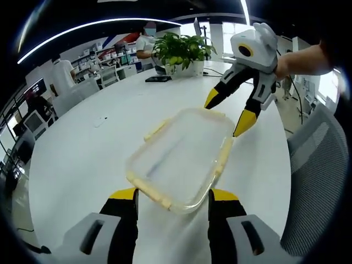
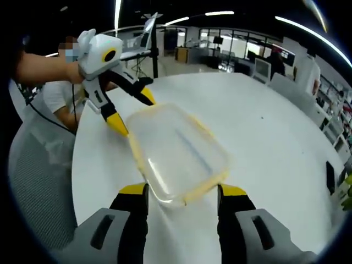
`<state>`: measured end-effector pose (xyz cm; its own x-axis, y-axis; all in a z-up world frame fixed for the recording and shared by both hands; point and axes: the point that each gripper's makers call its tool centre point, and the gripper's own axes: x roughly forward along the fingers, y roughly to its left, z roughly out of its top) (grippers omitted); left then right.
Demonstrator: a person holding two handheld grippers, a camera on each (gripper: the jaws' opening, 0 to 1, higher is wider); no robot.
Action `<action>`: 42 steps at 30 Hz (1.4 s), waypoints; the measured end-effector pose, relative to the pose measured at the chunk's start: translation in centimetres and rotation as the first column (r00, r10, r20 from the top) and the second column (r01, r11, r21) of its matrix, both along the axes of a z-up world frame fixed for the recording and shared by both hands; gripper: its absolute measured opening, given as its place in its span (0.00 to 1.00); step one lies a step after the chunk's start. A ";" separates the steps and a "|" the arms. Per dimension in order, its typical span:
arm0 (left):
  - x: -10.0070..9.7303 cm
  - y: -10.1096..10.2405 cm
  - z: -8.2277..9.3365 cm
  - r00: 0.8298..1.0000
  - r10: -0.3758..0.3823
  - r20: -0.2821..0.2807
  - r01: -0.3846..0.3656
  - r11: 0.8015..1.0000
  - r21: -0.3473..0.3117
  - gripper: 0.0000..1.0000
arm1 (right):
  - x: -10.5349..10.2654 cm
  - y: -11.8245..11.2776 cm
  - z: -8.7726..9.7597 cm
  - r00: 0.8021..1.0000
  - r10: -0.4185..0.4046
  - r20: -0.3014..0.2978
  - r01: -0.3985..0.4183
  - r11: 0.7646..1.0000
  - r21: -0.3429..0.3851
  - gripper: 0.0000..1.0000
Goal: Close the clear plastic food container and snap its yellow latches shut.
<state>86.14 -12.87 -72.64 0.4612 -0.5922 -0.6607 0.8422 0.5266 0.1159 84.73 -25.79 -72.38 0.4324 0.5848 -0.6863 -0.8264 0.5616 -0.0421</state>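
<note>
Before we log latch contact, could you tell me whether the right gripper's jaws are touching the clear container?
Cannot tell. In the left gripper view, the right gripper straddles the far corner of the container with its jaws spread, tips at the rim, but neither contact nor gap shows plainly.

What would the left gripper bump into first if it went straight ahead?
Probably the clear container: its near end sits right between the left gripper's open jaws, though depth is hard to judge.

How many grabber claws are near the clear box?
2. The left gripper has its jaws apart at one short end of the clear plastic container, and the right gripper is open at the opposite end, on the white table.
</note>
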 end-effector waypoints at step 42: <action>1.5 0.4 0.5 1.000 0.021 0.000 -0.021 1.000 0.001 0.46 | 1.1 -0.1 -0.5 0.999 -0.035 -0.016 0.035 0.999 -0.004 0.52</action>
<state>87.60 -12.43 -72.12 0.4737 -0.5819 -0.6611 0.8308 0.5443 0.1162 85.79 -25.91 -72.89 0.4417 0.5672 -0.6951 -0.8069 0.5899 -0.0313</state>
